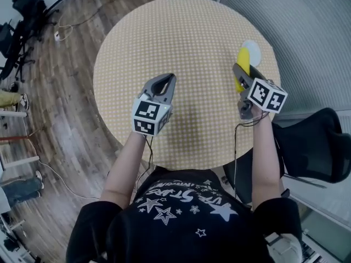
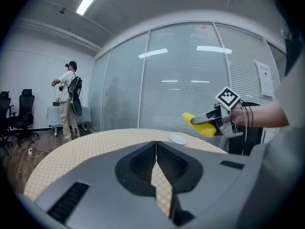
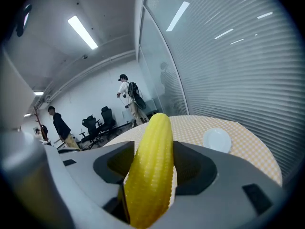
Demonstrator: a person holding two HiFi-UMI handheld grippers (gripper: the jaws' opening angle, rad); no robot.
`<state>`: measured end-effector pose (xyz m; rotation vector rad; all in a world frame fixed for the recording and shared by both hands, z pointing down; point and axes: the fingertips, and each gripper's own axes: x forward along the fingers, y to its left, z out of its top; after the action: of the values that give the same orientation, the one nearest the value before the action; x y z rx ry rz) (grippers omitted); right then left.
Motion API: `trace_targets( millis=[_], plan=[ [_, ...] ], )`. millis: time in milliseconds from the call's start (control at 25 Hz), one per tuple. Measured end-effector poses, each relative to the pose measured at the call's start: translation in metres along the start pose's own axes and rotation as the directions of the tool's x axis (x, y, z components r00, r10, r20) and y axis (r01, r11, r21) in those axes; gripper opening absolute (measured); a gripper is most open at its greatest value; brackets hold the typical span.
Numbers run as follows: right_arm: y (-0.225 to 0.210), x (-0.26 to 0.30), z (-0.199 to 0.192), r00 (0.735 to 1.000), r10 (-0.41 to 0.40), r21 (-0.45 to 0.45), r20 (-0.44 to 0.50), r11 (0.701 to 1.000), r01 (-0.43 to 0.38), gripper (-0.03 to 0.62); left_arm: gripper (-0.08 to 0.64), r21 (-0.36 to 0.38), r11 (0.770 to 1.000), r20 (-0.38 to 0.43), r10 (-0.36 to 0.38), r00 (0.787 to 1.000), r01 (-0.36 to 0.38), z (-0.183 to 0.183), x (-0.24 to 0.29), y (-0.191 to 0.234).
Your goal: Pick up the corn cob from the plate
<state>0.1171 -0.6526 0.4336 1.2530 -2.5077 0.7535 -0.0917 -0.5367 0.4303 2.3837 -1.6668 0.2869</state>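
Note:
A yellow corn cob point(image 3: 152, 168) stands lengthwise between the jaws of my right gripper point(image 3: 151, 151), which is shut on it and holds it above the table. From the head view the corn cob point(image 1: 242, 64) hangs just short of a small white plate point(image 1: 253, 51) at the table's far right. The plate point(image 3: 217, 139) lies bare on the checked cloth. My left gripper point(image 1: 170, 83) hovers over the table's near left part, shut with nothing in it. In the left gripper view the right gripper point(image 2: 209, 119) and corn cob point(image 2: 200, 126) show above the plate point(image 2: 177, 139).
The round table point(image 1: 181, 43) has a yellow checked cloth. A black office chair point(image 1: 312, 147) stands close at the right, by the glass wall. People stand far off in the room point(image 2: 69, 99), with chairs point(image 2: 21, 111) and cables on the wooden floor.

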Motion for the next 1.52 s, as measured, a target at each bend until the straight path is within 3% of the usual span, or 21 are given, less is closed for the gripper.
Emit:
trace_targets(
  millis=[360, 920, 1280, 1520],
  plan=[
    [0.098, -0.06, -0.044, 0.998, 0.026, 0.012, 0.057, 1.0, -0.026, 0.258, 0.009, 0.012, 0.998, 0.041, -0.062, 0.997, 0.062, -0.012, -0.079, -0.007],
    [0.175, -0.171, -0.111, 0.99, 0.001, 0.098, 0.143, 0.995, -0.015, 0.258, 0.009, 0.056, 0.981, 0.069, -0.19, 0.979, 0.187, -0.029, -0.179, -0.054],
    [0.201, -0.24, -0.159, 0.981, -0.057, 0.175, 0.185, 0.984, 0.024, 0.258, 0.009, 0.09, 0.955, 0.048, -0.286, 0.957, 0.281, -0.05, -0.221, -0.08],
    [0.195, -0.267, -0.171, 0.973, -0.085, 0.205, 0.213, 0.978, 0.041, 0.258, 0.009, 0.098, 0.943, 0.039, -0.323, 0.946, 0.318, -0.055, -0.228, -0.1]
  ],
)
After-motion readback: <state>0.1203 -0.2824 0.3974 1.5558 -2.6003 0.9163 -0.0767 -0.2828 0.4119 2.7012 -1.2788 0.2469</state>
